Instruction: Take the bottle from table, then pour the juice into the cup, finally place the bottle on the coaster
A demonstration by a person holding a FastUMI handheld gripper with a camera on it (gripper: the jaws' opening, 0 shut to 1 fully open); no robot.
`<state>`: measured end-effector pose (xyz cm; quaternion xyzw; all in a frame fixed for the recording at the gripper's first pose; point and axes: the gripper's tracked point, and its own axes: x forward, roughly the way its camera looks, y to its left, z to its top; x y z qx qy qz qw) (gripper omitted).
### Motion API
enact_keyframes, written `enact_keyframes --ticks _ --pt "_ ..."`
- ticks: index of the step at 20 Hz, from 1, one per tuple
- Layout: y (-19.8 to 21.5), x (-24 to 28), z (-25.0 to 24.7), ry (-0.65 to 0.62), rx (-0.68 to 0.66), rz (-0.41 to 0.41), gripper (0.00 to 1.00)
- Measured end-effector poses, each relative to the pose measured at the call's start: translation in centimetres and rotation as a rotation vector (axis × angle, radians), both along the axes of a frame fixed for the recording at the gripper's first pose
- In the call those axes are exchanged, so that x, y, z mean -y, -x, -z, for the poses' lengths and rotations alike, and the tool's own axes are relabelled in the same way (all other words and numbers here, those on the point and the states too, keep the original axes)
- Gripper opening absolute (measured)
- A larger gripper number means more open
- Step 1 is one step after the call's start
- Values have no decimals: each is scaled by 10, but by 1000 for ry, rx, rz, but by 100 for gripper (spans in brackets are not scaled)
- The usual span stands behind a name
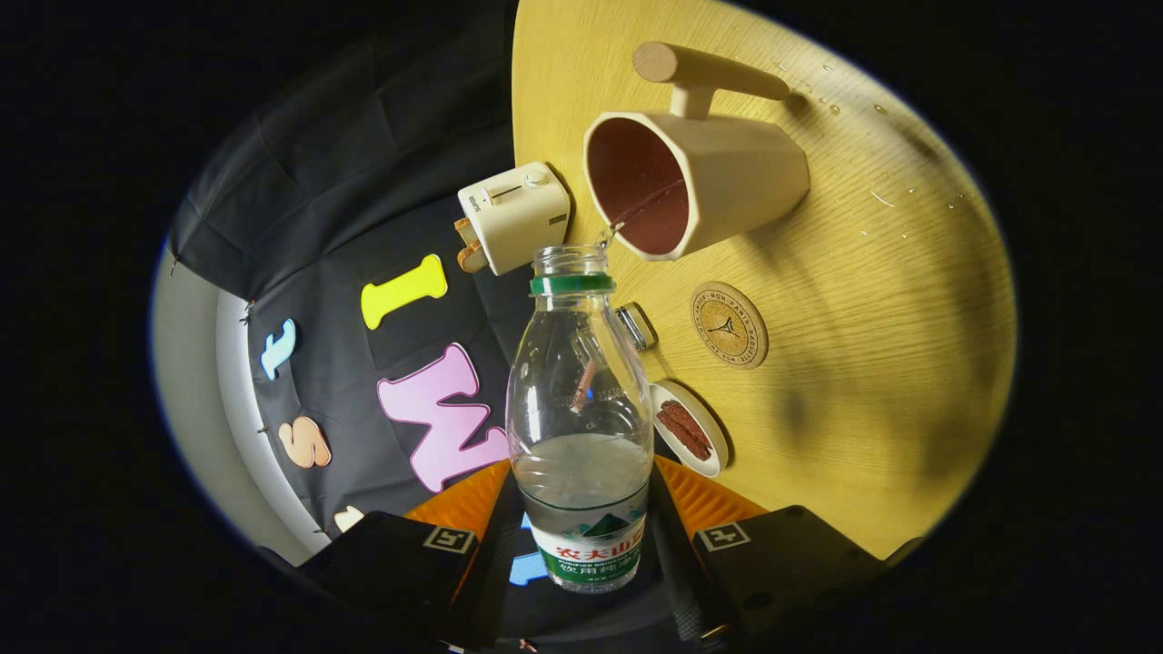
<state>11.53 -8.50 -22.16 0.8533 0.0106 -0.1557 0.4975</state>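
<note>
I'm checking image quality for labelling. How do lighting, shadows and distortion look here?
Gripper view: fisheye bends the table edge; soft dark shadows blotch it beyond the coaster; glare streaks the bottle, gripped between the jaws of the gripper; cup sharp, evenly lit.

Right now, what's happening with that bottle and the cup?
A person is holding a tool whose two fingers are clamped on a clear plastic bottle. The bottle has no cap and is tipped toward the cream cup with the wooden handle, and a thin stream of liquid runs from its mouth into the cup. The bottle is still partly full. Beside the cup, the round cork coaster lies bare on the wooden table, waiting for the bottle. A small dish of snacks sits near the fingers.
</note>
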Motion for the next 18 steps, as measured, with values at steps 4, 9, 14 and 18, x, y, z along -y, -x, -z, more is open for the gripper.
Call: enact_keyframes --ticks 4,9,14,18 --pt "-2 3 -2 -19 3 11 74" --pt "-4 5 -5 -48 9 21 73" --pt "-3 5 -5 -73 23 9 73" --pt "-3 9 -10 -110 34 15 73"
